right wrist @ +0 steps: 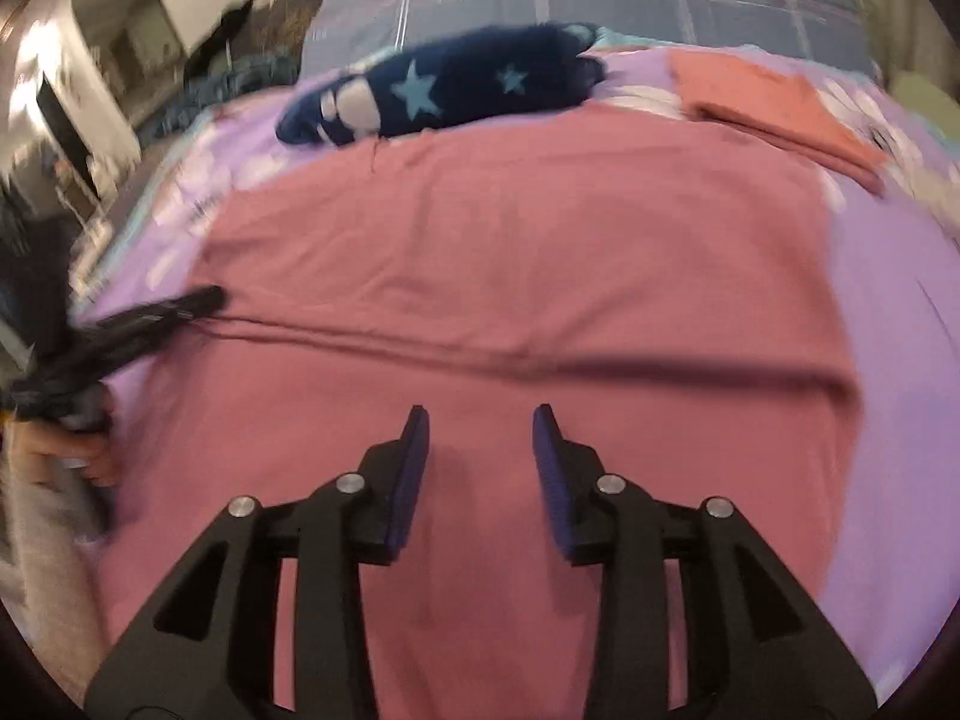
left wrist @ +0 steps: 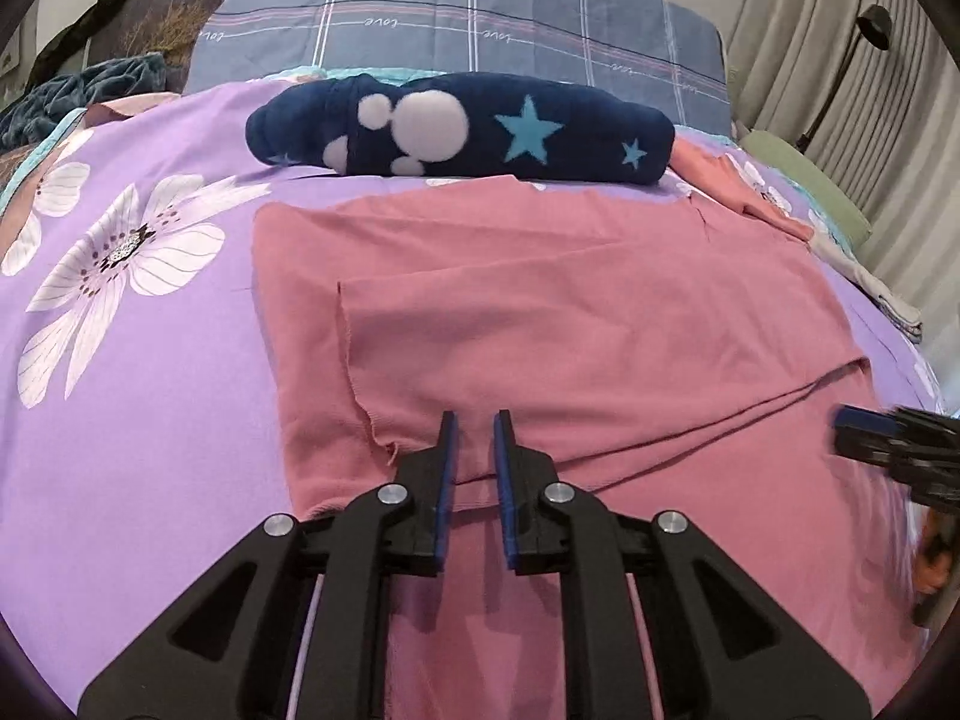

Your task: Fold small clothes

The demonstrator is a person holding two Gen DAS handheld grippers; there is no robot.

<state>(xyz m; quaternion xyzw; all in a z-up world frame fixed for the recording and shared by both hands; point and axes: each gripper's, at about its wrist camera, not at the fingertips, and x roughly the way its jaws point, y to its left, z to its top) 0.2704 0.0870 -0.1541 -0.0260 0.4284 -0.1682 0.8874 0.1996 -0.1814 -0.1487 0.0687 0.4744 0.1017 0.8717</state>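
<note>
Purple floral bedding (left wrist: 150, 450) carries the pink garment (left wrist: 570, 300), spread flat, fold crease running left to right. Left gripper (left wrist: 476, 420) jaws stand narrowly apart over its near edge, gripping nothing; right gripper (right wrist: 480, 414) jaws gape empty.

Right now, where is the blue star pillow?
In both views the pillow lies at the far edge of the pink cloth, before the plaid bedding.

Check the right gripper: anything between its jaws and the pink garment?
Nothing visible. The right gripper sits directly over the pink garment, jaws apart and empty. The navy star blanket and folded salmon cloth lie beyond the garment's far edge.
</note>
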